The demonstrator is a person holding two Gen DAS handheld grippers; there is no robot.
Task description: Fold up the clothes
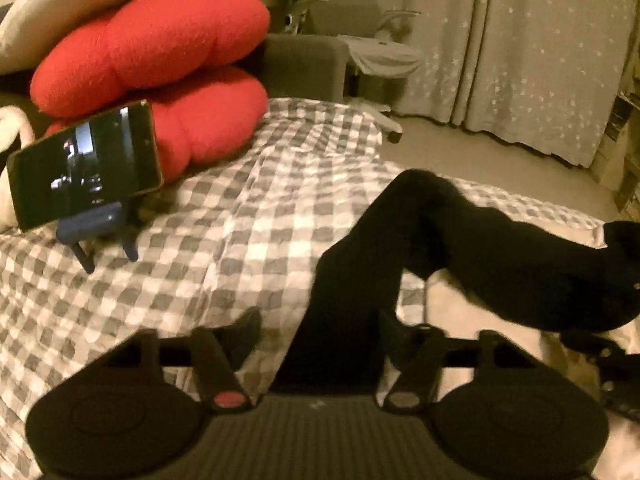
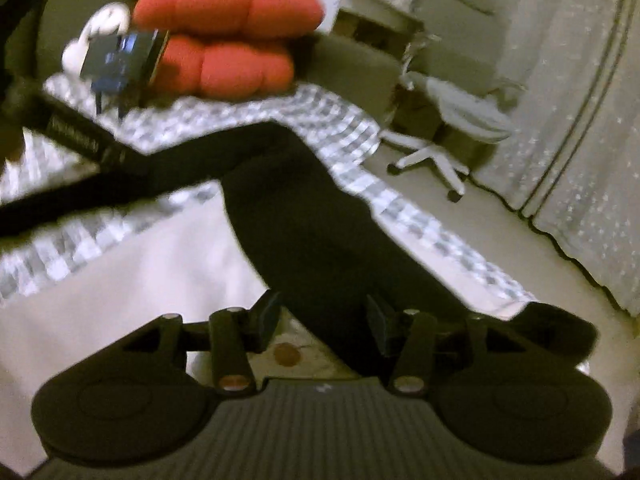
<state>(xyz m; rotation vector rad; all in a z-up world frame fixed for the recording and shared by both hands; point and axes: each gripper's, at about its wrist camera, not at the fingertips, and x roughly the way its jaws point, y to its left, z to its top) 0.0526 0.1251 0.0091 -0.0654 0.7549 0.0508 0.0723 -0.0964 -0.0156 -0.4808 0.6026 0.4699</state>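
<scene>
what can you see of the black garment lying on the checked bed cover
The black garment looks like a pair of soft, matte trousers, two long legs spread in a loose bent V, unfolded. It lies across the grey-and-white checked bed cover and partly on a plain pale sheet. One leg end runs between the open fingers of the left gripper, another between those of the right gripper; neither visibly pinches it. No seams or pockets can be made out.

No words, brands or numbers can be read in either view. The phone (image 1: 86, 164) propped on its stand at the far left of the bed shows only a dark picture. Pale marks on a black strap (image 2: 76, 132) are blurred past reading.
</scene>
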